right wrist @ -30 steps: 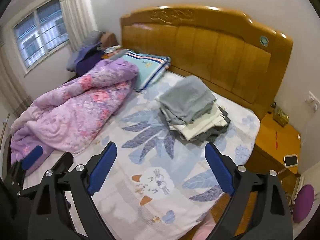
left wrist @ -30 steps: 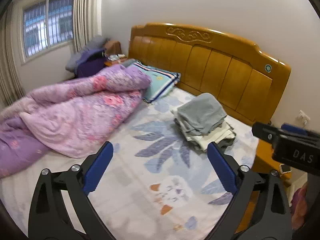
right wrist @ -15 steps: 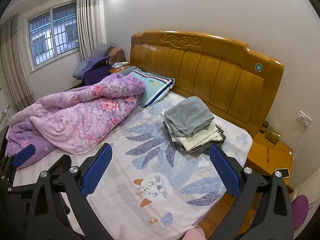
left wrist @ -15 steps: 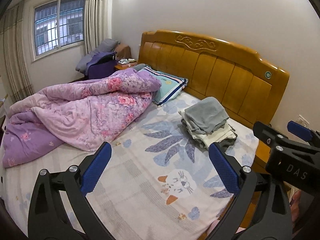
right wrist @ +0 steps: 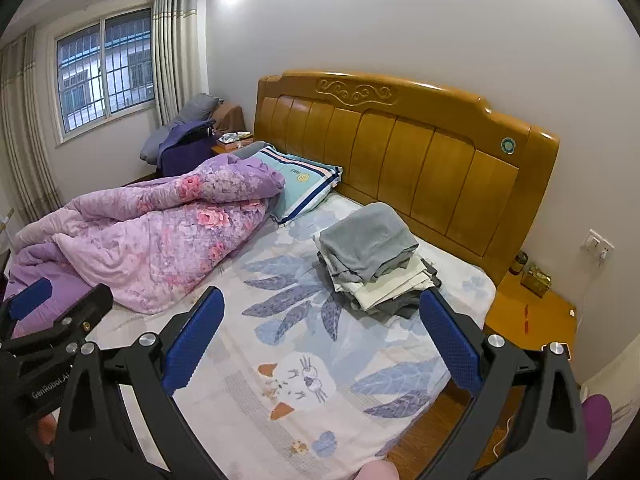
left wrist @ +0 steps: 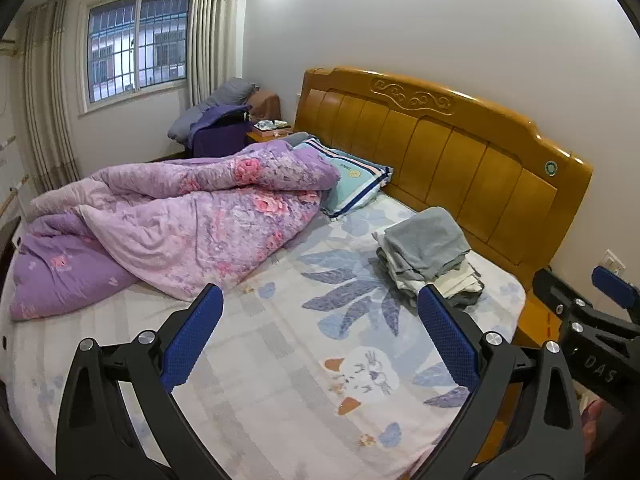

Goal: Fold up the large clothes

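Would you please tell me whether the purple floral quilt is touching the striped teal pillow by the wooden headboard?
Touching. In the right wrist view, the purple floral quilt overlaps the near edge of the striped teal pillow, with no sheet showing between them.

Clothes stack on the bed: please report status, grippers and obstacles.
Left gripper and right gripper open, both empty. Folded stack near the headboard, untouched. Purple quilt bunched beside it, apart.

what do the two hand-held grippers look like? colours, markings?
Both look alike. The left hand-held gripper has a matte black frame with triangular cut-outs, silver bolt heads and two fingers faced with textured blue pads. The right hand-held gripper is built the same. White lettering runs along each body's side: "GenRoboL…" on the left one, "DAS" on the right one. No cables or sleeves show.
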Available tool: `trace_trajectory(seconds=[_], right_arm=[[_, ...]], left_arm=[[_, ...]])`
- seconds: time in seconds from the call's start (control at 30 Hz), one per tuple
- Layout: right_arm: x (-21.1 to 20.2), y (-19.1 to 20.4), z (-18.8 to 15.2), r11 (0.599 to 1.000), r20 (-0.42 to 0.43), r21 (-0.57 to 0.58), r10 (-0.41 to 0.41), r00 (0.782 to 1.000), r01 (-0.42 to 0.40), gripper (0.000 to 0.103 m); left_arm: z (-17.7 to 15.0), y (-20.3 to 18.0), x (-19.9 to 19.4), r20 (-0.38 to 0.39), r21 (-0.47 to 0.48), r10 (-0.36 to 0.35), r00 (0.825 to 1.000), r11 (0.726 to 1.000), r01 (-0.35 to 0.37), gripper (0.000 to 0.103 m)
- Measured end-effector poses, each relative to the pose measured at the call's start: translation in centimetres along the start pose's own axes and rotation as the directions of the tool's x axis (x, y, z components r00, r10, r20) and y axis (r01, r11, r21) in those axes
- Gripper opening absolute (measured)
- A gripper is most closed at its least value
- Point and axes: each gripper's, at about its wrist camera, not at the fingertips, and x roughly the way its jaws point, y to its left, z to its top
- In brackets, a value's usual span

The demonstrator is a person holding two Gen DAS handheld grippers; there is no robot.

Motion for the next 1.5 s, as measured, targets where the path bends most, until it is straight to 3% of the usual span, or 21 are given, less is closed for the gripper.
trace_trajectory(seconds=[0.53,1.5], right_arm=[[-0.1,0.3,-0.1,0.999,-0.016,0.008,-0.036,0.999,0.036,0.095],[1.1,0.6,0.8,0.997,-0.006,-0.01,-0.071,0.997,0.071,0.095]], left_arm=[[0.6,-0.7,0.5,0.005,0.079,-0.029,1.0,0.996,0.028,0.098],[1.4,-0.8,3.7,-0.052,0.063,-0.038,0.998,0.997,0.042,0.098]])
